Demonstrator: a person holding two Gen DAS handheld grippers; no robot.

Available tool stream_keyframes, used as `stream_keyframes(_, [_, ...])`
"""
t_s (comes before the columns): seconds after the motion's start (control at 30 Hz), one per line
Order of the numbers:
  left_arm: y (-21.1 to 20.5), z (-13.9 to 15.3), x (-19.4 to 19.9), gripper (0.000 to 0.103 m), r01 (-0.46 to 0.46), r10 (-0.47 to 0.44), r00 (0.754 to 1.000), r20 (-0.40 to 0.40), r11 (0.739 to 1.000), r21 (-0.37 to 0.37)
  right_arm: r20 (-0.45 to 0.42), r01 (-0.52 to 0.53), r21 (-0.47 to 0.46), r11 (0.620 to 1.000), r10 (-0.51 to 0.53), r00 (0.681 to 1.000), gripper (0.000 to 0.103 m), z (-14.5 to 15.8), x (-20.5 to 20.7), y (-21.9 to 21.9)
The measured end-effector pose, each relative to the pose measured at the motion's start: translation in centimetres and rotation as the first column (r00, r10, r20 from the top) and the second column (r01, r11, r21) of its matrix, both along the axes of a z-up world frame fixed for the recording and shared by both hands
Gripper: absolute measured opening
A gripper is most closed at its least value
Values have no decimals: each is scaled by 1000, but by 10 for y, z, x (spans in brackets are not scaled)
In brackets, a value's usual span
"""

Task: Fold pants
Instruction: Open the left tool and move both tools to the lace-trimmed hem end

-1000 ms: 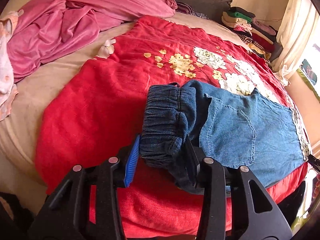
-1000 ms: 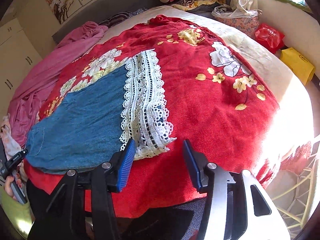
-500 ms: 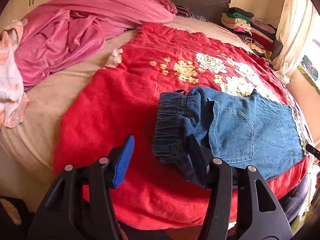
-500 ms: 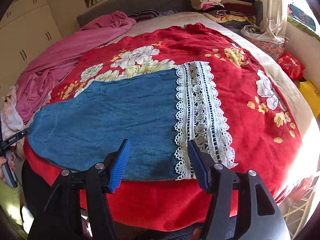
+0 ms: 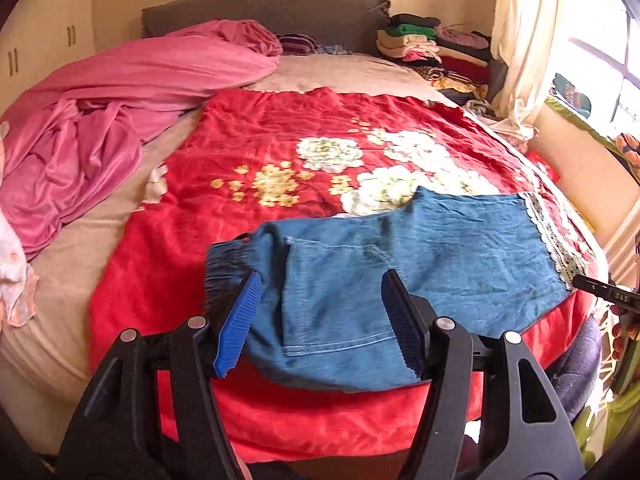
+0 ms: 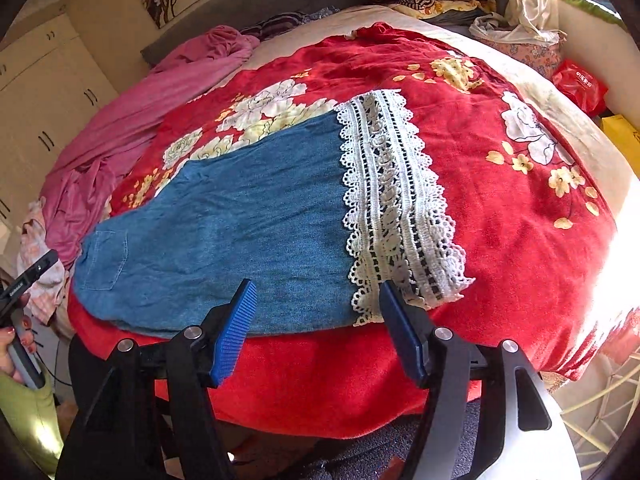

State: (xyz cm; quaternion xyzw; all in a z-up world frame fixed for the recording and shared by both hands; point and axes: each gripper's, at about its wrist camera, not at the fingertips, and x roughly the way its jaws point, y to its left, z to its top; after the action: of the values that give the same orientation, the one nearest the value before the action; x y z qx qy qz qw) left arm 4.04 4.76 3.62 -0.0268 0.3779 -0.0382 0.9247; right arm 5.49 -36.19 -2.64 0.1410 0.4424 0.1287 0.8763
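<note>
Blue denim pants (image 5: 400, 264) with a white lace hem (image 6: 396, 204) lie flat across the near part of a red flowered blanket (image 5: 280, 140). The dark elastic waistband (image 5: 228, 264) is at the left end, the lace hem at the right. My left gripper (image 5: 320, 320) is open and empty, just in front of the back pocket near the waist. My right gripper (image 6: 316, 328) is open and empty, at the near edge of the leg beside the lace hem.
A pink sheet (image 5: 120, 92) is bunched on the bed's left side. Folded clothes (image 5: 432, 44) are stacked at the far right by a curtain (image 5: 528, 40). A red bag (image 6: 580, 84) lies beside the bed on the right.
My left gripper let go of the waistband, pulled back and shifted right toward the pocket. My right gripper stayed open and moved left from beyond the lace hem along the pants' near edge.
</note>
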Motion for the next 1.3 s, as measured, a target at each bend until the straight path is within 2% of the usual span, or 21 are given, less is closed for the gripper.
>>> stream_keyframes(0.1, [-29, 1, 12, 58, 76, -76, 997, 2, 997, -17, 25, 43, -4, 999, -42, 999, 65, 10, -6, -12])
stream_keyframes(0.33, [-87, 14, 39, 61, 196, -196, 980, 24, 981, 18, 92, 123, -7, 992, -122, 988, 74, 32, -19, -35])
stream_keyframes(0.47, [-120, 25, 51, 63, 260, -261, 964, 46, 965, 31, 129, 153, 2, 988, -152, 980, 75, 43, -21, -44])
stream_keyframes(0.57, [-143, 30, 57, 66, 302, -303, 951, 56, 953, 31, 159, 176, 2, 984, -174, 972, 83, 52, -22, -48])
stream_keyframes(0.67, [-165, 28, 63, 67, 343, -344, 937, 51, 939, 41, 174, 192, 14, 981, -192, 966, 84, 57, -21, -52])
stream_keyframes(0.77, [-182, 17, 70, 67, 378, -379, 925, 25, 925, 37, 181, 200, 23, 979, -201, 963, 85, 56, -19, -55])
stream_keyframes(0.93, [-202, -17, 79, 67, 416, -415, 909, -33, 908, 52, 155, 198, 23, 980, -199, 968, 87, 42, -12, -54])
stream_keyframes(1.23, [-209, -72, 94, 67, 452, -442, 888, -124, 890, 61, 59, 191, 18, 981, -192, 980, 87, 1, -3, -47])
stream_keyframes(1.3, [-207, -87, 98, 67, 448, -432, 887, -166, 891, 73, 40, 187, 14, 982, -187, 982, 87, -6, -1, -44])
